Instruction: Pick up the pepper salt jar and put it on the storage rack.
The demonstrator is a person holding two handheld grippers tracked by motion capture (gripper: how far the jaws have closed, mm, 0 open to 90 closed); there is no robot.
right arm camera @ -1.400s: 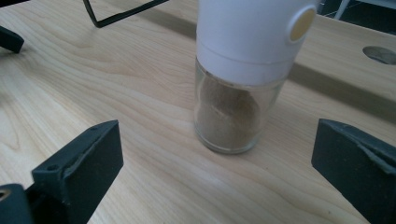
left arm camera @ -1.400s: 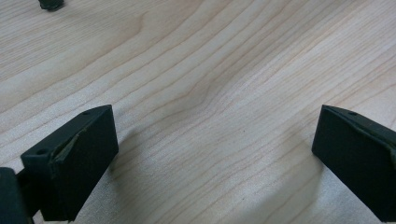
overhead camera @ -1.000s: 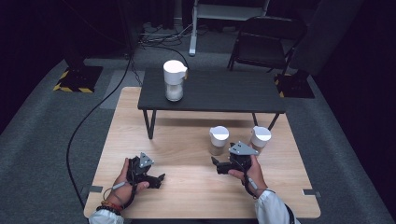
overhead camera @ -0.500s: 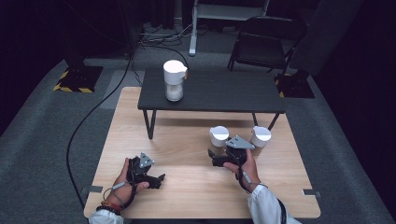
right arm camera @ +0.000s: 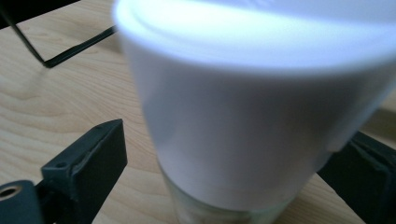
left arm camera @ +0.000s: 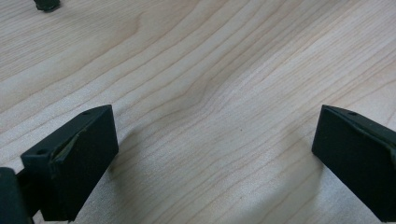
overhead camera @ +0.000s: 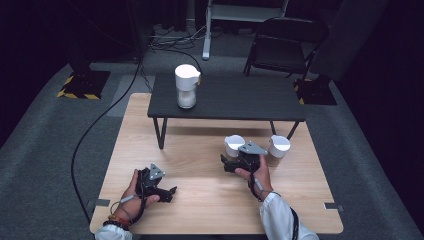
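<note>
Light wood makes up the table where a person works with a claw in each hand. The white cup stands on this table, on the right half, just in front of the low black table that sits at the far side. The cup stands straight up. Its long line runs from the table up to its wide white top, and the top faces the ceiling.

The right gripper is at the near side of that cup. In the right gripper view, the cup sits between the two black jaws. The jaws have just been closing in on it. There is still a gap between the left jaw and the cup wall. The right jaw is partly hidden behind the cup, so I cannot tell if it touches. The claw is apart, with the cup inside it, not squeezed yet.

A second white cup stands just to the right of the first one, also straight up.

A tall white jar stands on the black table, far away on the left part of it.

The left gripper rests low on the near left part of the wood. Its jaws are wide apart, with bare wood between them.
</note>
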